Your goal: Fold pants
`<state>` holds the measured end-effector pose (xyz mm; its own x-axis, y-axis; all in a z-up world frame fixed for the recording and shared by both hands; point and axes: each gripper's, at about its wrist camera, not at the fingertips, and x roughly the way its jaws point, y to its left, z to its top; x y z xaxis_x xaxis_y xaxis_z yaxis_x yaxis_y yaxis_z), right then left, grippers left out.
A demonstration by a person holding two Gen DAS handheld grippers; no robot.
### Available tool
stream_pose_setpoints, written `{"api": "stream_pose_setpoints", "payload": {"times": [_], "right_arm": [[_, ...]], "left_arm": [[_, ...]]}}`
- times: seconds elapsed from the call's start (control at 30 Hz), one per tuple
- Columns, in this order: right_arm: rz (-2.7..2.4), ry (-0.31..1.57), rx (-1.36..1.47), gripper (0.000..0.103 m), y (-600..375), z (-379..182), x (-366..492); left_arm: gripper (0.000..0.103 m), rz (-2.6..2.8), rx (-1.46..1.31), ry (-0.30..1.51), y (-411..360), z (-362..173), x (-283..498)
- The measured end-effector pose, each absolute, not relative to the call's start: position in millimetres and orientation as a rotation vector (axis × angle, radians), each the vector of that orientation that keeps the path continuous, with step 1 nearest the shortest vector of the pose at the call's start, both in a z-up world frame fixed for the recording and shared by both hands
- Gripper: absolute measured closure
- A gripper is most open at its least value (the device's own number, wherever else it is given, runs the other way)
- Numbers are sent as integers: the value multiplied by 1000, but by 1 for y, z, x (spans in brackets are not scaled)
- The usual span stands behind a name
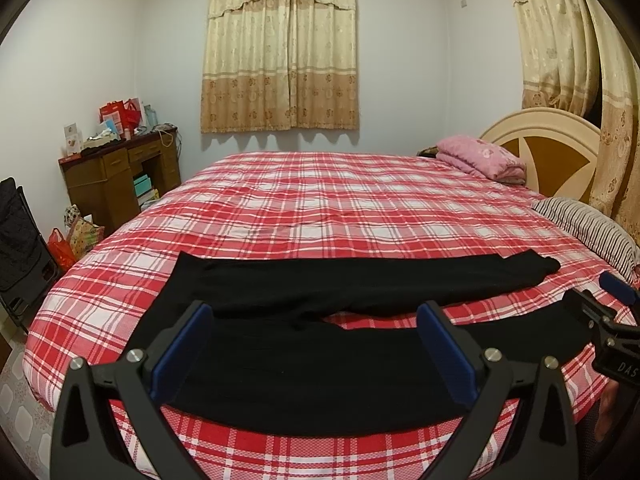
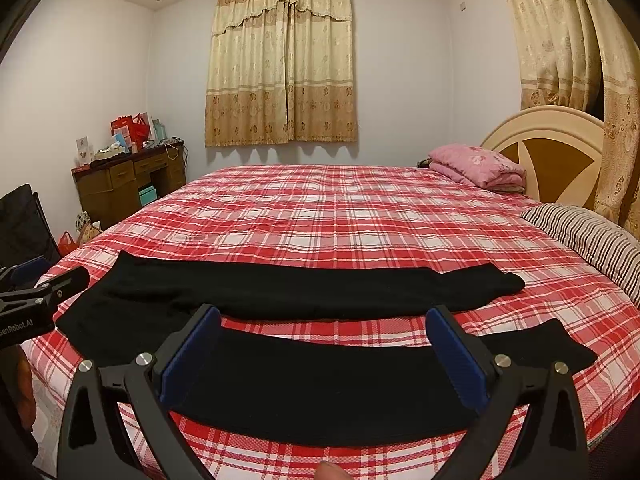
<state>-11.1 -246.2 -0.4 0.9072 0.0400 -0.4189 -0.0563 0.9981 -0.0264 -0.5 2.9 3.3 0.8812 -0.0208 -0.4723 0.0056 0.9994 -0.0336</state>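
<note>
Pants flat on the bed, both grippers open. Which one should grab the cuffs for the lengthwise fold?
Probably right gripper: the near cuff lies just off its right finger, while left gripper faces the waist half of the pants.

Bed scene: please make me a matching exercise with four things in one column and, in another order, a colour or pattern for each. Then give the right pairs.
Things:
1. pants
2. bedspread
3. folded quilt
4. pillow

Colours or patterns:
A. pink
B. black and white stripes
C. plain black
D. red and white plaid

Right pairs: 1-C, 2-D, 3-A, 4-B.
</note>
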Motion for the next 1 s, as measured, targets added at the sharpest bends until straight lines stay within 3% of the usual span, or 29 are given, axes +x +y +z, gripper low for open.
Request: {"api": "stream_pose_setpoints", "payload": {"times": [1.0], "right_arm": [[47,430,-41,1,-246,0,-12]], "left_arm": [[0,-11,-42,487,10,6,-3]]}}
